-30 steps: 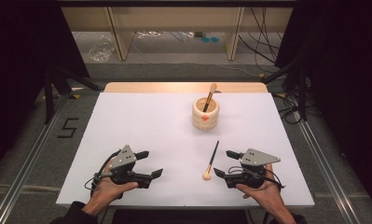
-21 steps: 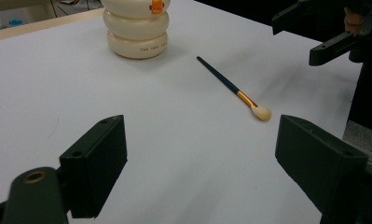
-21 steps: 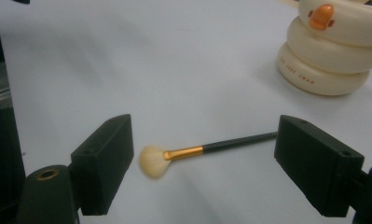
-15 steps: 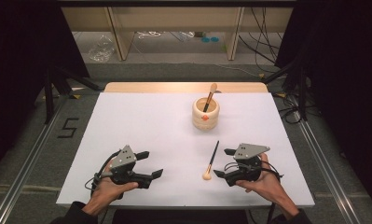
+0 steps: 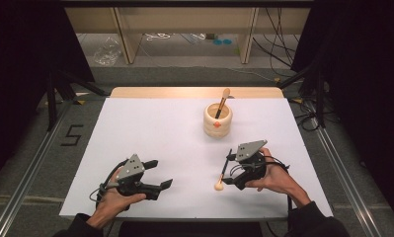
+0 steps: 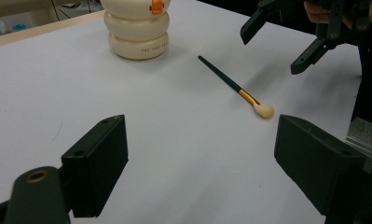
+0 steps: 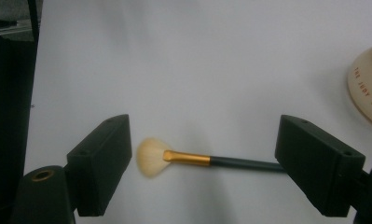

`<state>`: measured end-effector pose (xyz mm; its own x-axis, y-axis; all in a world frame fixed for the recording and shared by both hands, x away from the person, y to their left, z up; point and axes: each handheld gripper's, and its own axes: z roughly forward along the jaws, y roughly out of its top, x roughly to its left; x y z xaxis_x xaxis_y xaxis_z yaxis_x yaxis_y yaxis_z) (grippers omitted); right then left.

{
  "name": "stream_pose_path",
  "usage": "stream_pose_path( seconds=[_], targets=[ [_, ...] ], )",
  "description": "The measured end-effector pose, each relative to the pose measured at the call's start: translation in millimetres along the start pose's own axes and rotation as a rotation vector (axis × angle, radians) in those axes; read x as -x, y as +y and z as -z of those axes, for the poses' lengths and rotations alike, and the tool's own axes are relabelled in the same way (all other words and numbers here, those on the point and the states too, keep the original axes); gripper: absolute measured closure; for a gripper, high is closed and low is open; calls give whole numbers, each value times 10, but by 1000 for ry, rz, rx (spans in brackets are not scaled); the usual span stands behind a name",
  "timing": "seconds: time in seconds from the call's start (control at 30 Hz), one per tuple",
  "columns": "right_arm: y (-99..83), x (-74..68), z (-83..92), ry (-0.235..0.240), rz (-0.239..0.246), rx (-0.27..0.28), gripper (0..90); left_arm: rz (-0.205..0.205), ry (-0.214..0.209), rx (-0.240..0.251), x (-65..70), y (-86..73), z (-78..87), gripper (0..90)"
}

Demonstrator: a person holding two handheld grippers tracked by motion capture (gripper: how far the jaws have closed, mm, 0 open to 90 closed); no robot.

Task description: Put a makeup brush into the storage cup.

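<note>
The right gripper (image 5: 229, 170) hangs right over the makeup brush (image 5: 223, 171) lying flat on the white table (image 5: 150, 128). Its jaws have just been opening and closing a little and stand spread, nothing pinched, brush between them lengthwise. The left gripper (image 5: 160, 174), well left of the brush, is spread too. Beyond the brush sits a cream holder (image 5: 217, 120) with what looks like a second brush (image 5: 222, 101) inside.

Brush (image 5: 223, 171) laid flat on the table (image 5: 150, 128), holder (image 5: 217, 121) stood behind it, second brush (image 5: 222, 100) propped in the holder, right gripper (image 5: 232, 169) set just right of the flat brush, left gripper (image 5: 159, 174) placed well left.
</note>
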<state>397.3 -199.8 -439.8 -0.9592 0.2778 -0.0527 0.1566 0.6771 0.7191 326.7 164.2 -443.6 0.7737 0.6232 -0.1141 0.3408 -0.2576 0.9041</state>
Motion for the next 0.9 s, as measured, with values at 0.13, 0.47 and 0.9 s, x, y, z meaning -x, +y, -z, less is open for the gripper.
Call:
stream_pose_path(
  seconds=[0.13,0.47,0.9],
  targets=[
    [25,84,-21,4,10,-23,207,26,-20,16,14,13,10,171],
    [116,225,-111,36,61,-36,213,28,-22,13,18,10,11,170],
    [41,330,-211,77,89,-123,250,30,-35,8,8,6,-3,168]
  ],
)
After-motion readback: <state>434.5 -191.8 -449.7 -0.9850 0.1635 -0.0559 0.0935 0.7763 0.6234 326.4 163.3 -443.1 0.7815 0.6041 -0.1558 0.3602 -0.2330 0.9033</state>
